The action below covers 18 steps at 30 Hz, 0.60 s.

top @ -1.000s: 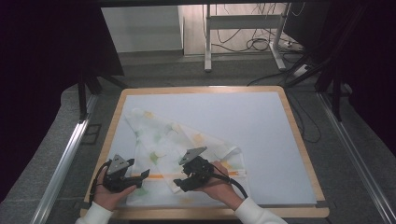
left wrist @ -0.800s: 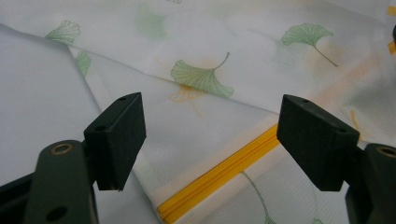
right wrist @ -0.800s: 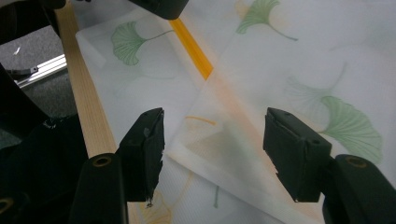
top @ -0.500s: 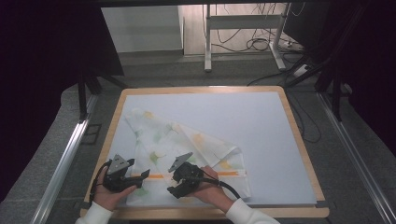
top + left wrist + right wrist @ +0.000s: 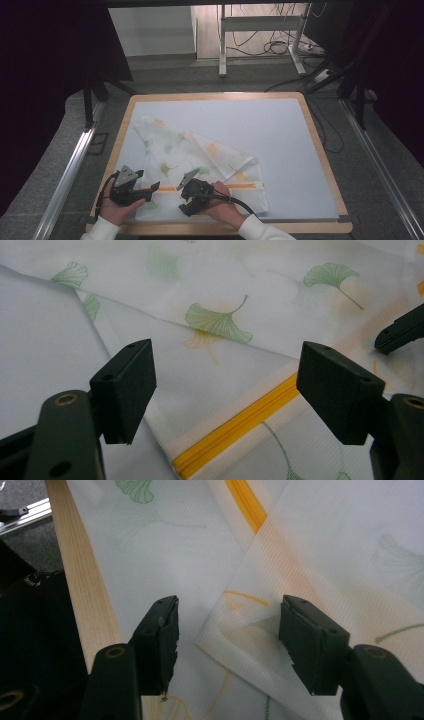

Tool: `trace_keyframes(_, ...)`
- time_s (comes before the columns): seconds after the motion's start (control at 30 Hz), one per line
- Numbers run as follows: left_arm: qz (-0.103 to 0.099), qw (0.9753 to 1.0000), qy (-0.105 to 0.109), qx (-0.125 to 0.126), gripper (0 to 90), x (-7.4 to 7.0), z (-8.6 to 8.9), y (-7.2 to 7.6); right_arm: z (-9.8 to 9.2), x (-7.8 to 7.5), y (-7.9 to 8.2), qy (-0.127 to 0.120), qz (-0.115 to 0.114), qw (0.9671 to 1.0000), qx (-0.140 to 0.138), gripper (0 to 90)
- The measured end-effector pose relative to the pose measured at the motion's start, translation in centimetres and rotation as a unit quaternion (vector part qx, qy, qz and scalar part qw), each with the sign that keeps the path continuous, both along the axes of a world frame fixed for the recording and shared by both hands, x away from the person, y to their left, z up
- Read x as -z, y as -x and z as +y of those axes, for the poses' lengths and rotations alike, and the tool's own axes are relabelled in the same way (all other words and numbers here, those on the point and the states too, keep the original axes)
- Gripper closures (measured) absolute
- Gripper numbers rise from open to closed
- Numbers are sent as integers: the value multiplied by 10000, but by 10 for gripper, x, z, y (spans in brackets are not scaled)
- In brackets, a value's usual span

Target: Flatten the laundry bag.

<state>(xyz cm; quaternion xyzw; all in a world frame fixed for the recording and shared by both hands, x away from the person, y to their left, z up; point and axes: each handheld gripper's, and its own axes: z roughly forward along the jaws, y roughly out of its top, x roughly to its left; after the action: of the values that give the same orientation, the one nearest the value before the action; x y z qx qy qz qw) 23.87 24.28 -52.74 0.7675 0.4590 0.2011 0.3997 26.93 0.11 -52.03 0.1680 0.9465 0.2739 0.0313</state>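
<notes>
Both grippers rest low at the near edge of the table, and both are released, with nothing between the jaws. On the left gripper (image 5: pixel 152 186) the jaws stand wide apart over the cloth (image 5: pixel 200 160), close to the end of its yellow zipper (image 5: pixel 240 427). The right gripper (image 5: pixel 184 206) also has its jaws parted, one on each side of a folded corner (image 5: pixel 235 630) of the fabric.

I would judge the cloth to be thin, light and very soft, a fine mesh with green leaf prints. It lies crumpled and partly folded over itself on the near left part of the white mat (image 5: pixel 280 150). It will probably sag and slide when lifted, so a corner or the firmer zipper seam looks like the best place to pinch.

A wooden frame (image 5: pixel 327 165) surrounds the mat. Around the table the floor is grey, and behind it stand metal legs (image 5: pixel 222 55) with loose cables (image 5: pixel 280 47). The room itself is dark.
</notes>
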Motion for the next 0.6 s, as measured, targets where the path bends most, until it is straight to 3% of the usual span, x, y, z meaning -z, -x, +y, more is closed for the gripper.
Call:
trace_keyframes(0.27, -14, 10000, -28, -4, 237, 0, 0, 0, 2, 0, 4, 159, -296, 9994, 35, 496)
trace_keyframes(0.6, -13, 10000, -48, 7, 237, 0, -1, 0, -2, -2, 0, 215, -304, 9992, 147, 688)
